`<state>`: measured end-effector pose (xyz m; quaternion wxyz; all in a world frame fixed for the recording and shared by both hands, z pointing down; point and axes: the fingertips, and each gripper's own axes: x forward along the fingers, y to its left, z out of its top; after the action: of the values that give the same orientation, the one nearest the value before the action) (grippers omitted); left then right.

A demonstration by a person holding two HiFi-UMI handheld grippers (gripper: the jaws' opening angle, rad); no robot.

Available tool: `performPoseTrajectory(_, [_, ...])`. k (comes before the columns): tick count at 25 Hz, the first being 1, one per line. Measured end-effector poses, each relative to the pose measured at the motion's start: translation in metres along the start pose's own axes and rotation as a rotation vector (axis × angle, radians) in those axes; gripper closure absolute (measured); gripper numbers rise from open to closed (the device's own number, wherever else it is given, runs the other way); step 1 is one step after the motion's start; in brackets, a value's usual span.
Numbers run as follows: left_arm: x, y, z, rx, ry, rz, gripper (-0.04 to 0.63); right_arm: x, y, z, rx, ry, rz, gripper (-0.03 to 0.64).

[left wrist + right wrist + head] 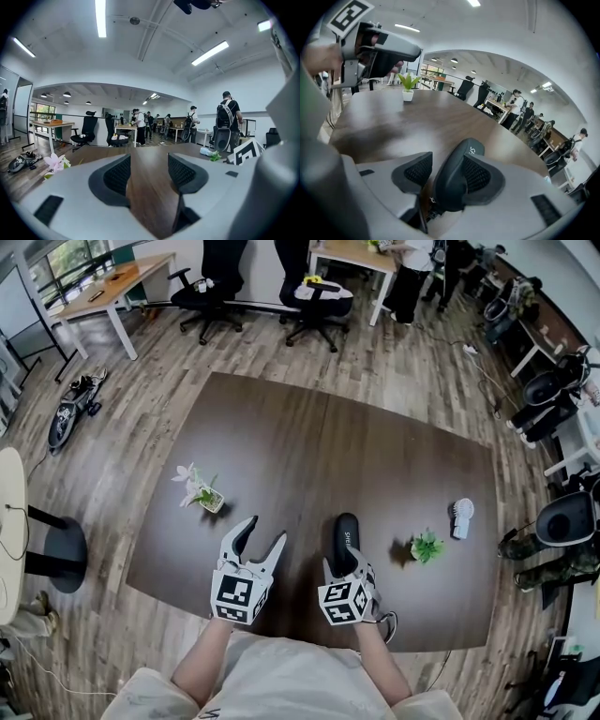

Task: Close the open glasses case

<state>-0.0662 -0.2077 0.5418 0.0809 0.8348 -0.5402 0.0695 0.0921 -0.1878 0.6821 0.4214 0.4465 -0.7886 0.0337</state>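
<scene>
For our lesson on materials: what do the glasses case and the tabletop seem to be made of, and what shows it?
The glasses case looks like moulded plastic or leatherette, matte black: a smooth, dull, rounded shell with pale lettering. The tabletop looks like wood, perhaps veneer or laminate, dark brown with a soft sheen: streaky grain and faint light reflections.

Table [309, 446] w/ flower pot [200, 488], glasses case [346, 538], green plant [427, 547], white item [461, 517].

Glasses case [346, 532] on table [309, 446], between fingers [415, 172] of right gripper [345, 563]; flowerpot [201, 490] well left, small plant [427, 547] right (small object [461, 517] just beyond)
</scene>
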Motion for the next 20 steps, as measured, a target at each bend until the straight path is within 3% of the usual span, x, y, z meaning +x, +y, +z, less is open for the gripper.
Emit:
performPoseTrajectory(8, [0.004, -0.008, -0.002, 0.0, 0.006, -0.023, 0.339, -0.005, -0.033, -0.016, 0.05, 0.022, -0.092, 0.393])
performPoseTrajectory(12, [0.006, -0.014, 0.0, 0.006, 0.006, -0.039, 0.341, 0.002, -0.038, -0.03, 0.212, 0.075, -0.033, 0.34])
performPoseTrajectory(15, [0.006, -0.018, 0.001, 0.008, 0.007, -0.047, 0.34, 0.009, -0.037, -0.04, 0.233, 0.119, -0.01, 0.302])
performPoseTrajectory(20, [0.008, -0.021, 0.001, 0.012, 0.011, -0.052, 0.341, 0.01, -0.039, -0.041, 0.266, 0.107, 0.024, 0.302])
